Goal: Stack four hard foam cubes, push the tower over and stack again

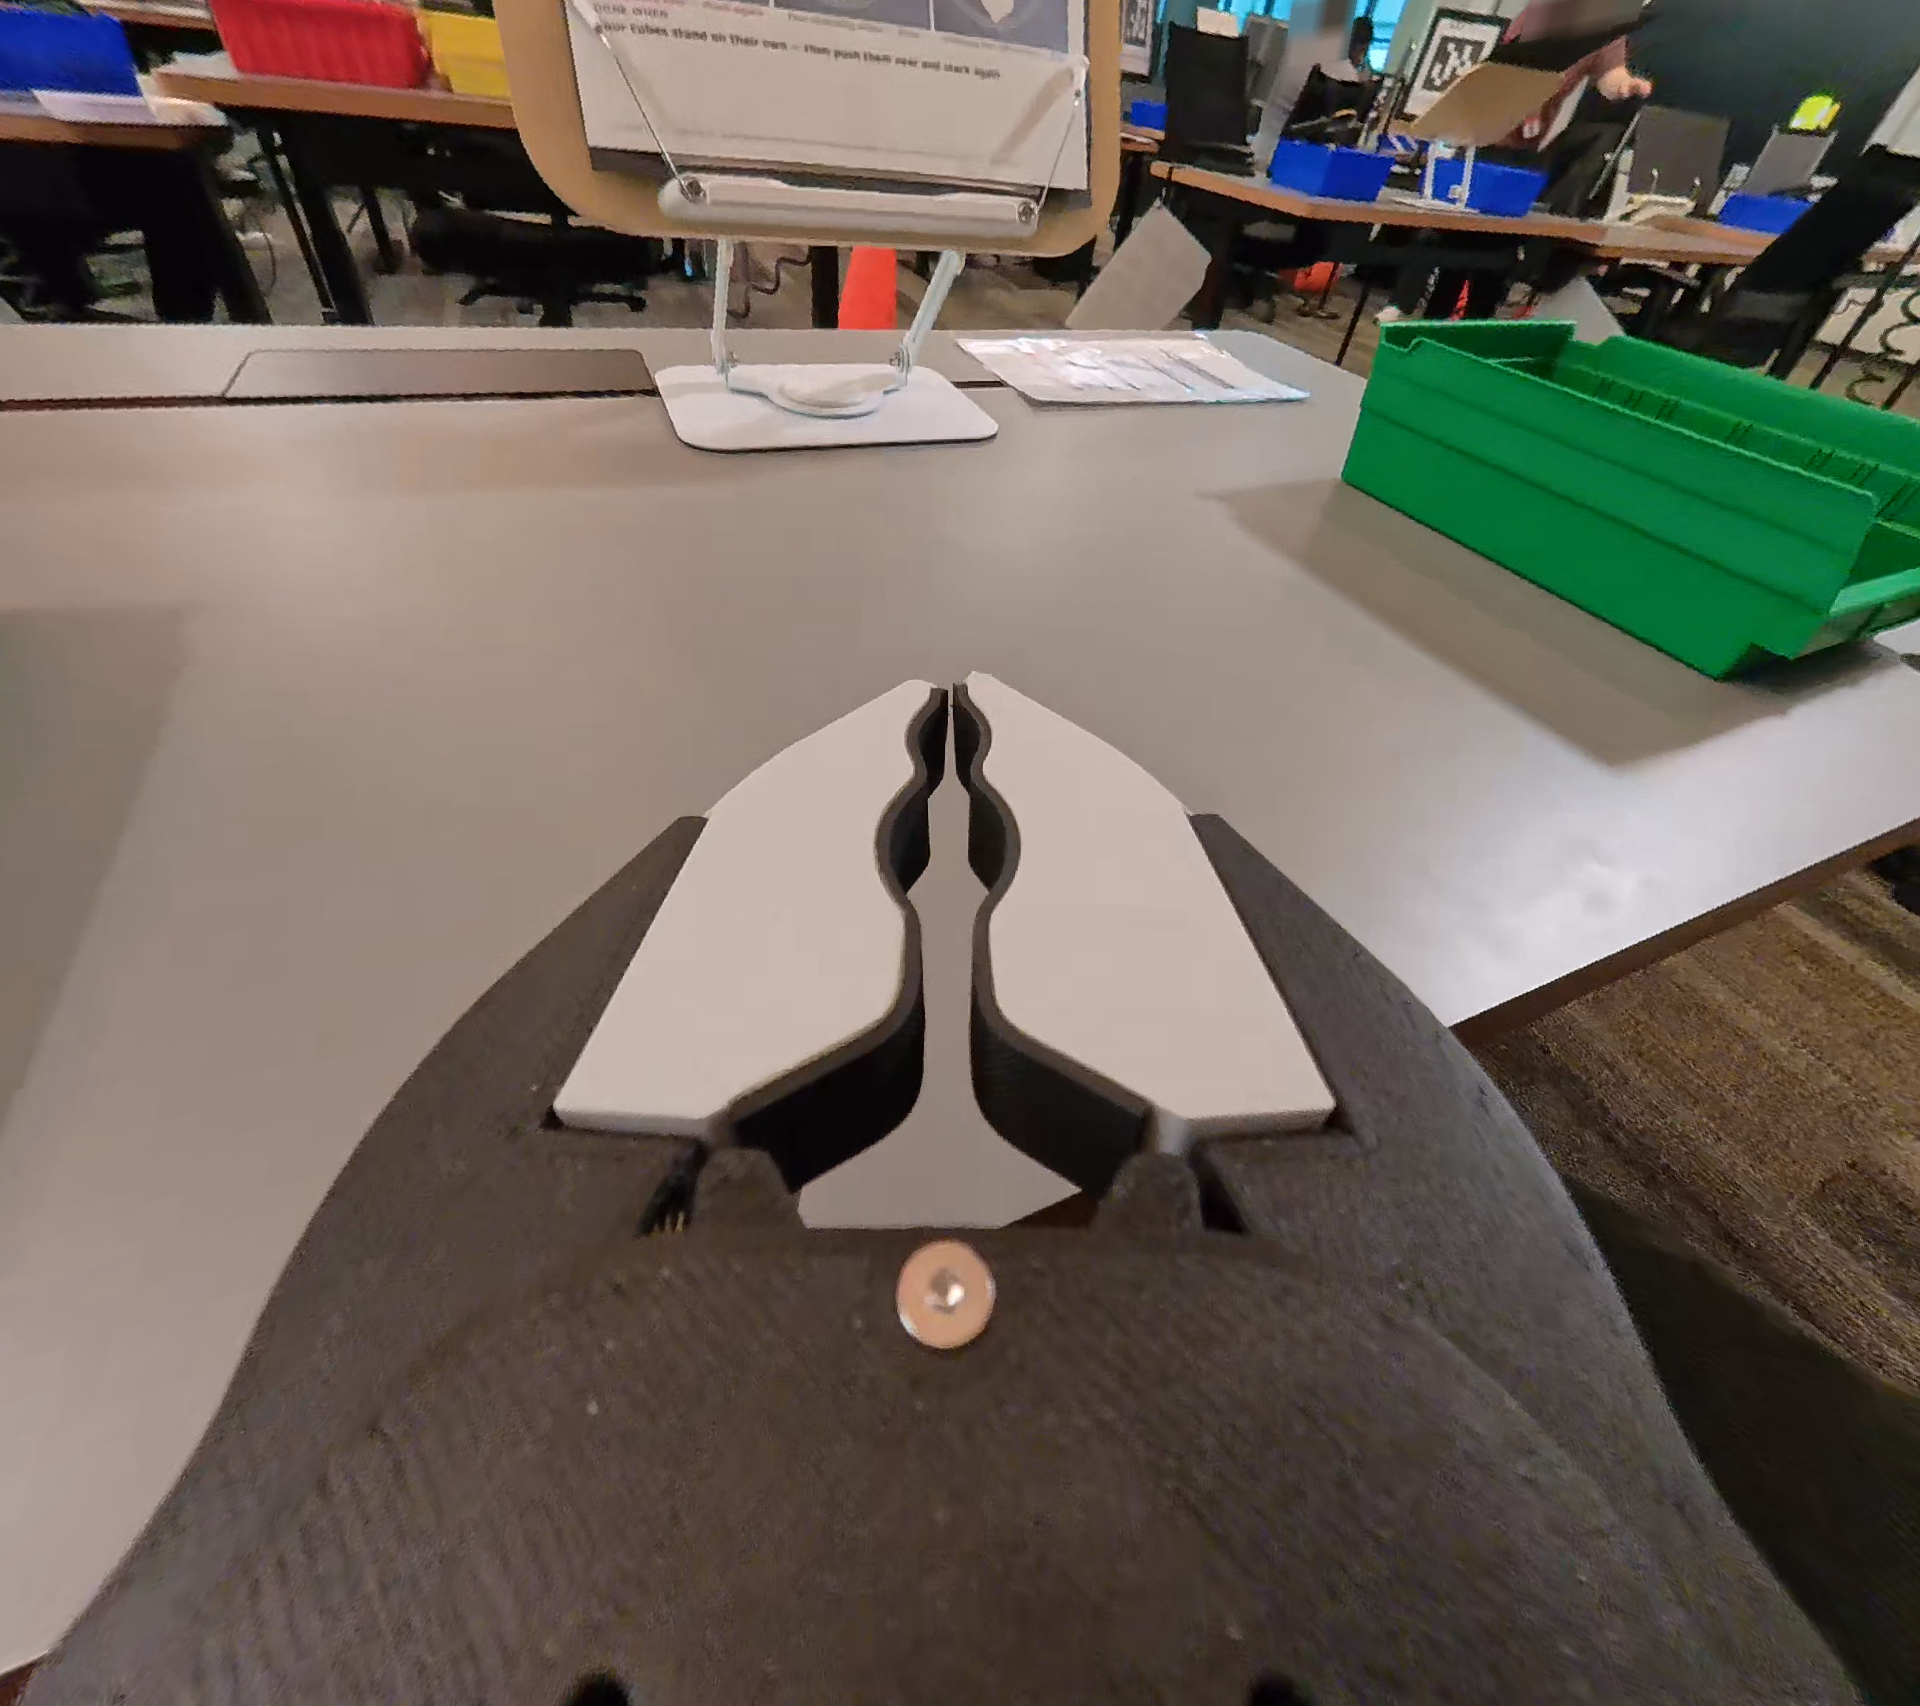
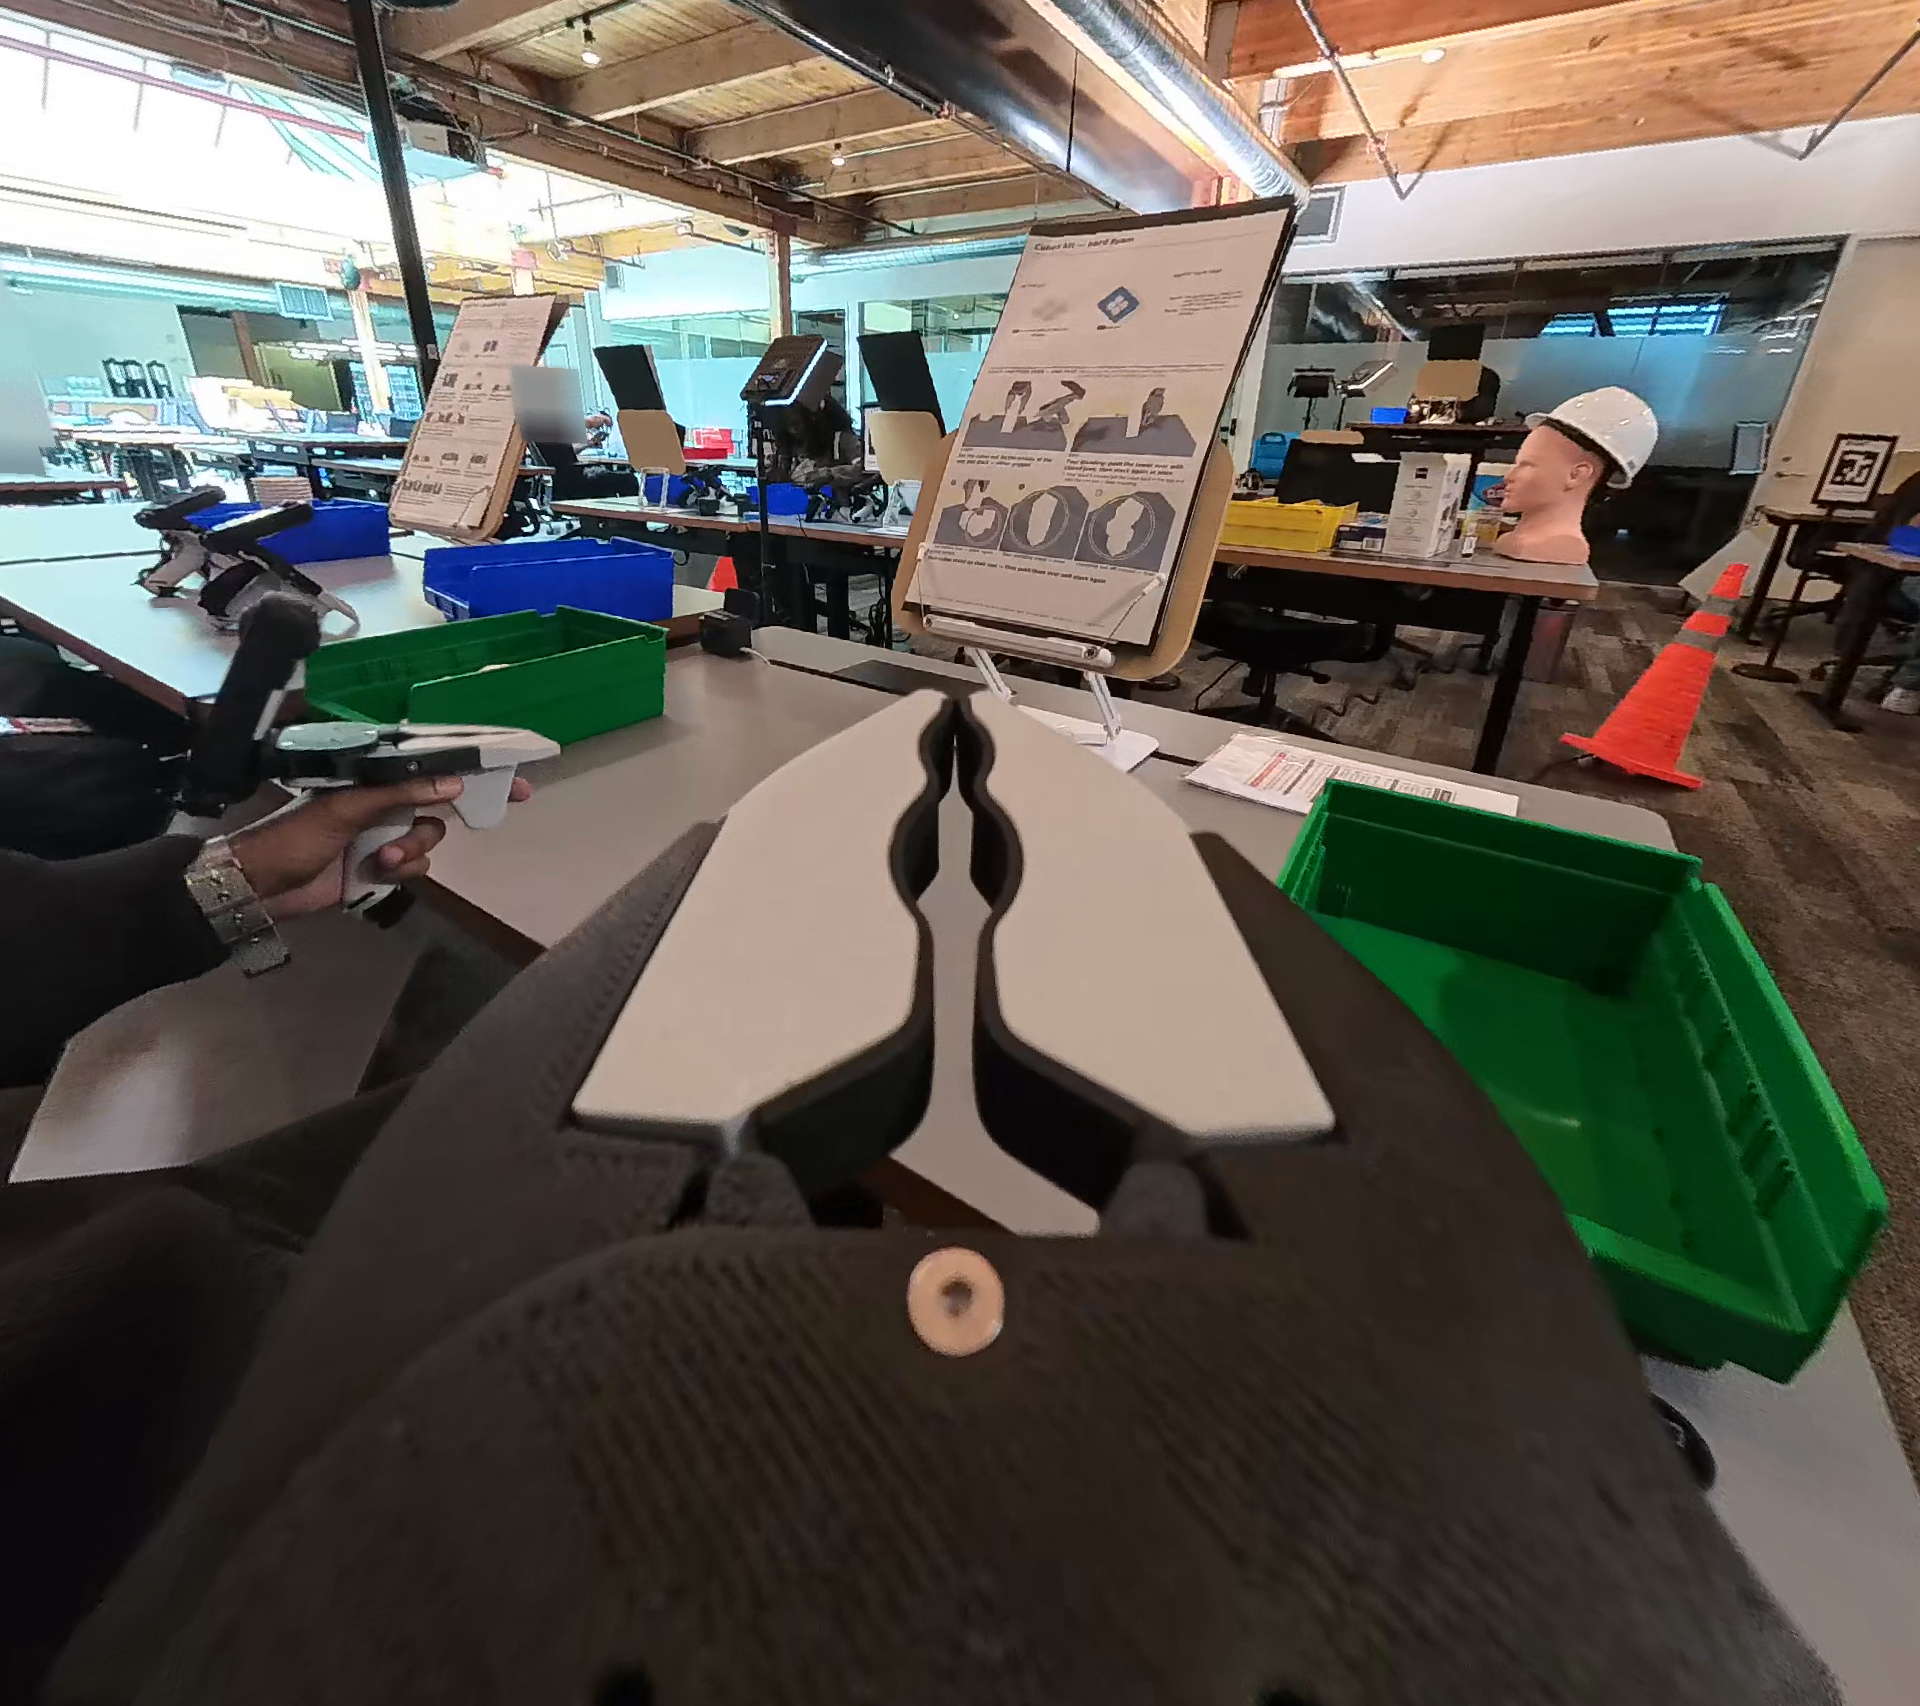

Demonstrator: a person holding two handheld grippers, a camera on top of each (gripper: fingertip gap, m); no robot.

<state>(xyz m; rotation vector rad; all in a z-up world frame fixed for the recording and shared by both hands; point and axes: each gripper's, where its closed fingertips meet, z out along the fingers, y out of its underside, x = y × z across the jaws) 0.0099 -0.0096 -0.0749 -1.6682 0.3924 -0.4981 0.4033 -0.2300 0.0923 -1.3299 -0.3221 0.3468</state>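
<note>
The left hand-held gripper point(image 1: 953, 692) is held above the bare grey table point(image 1: 520, 617), its tips brought together on nothing. The right hand-held gripper point(image 2: 954, 706) is likewise closed and empty, raised near the green bin point(image 2: 1558, 1012) at the right table edge. A document stand point(image 1: 831, 399) is seen at the far side. Nothing is grasped.

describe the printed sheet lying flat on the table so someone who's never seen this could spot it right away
Start at the grey table and find the tall cardboard-backed instruction board on its white metal stand. Just right of the stand's base, between it and the green plastic bin, lies the flat white printed sheet. It is the only paper lying flat on the tabletop; the other sheet stands upright on the board.
</note>
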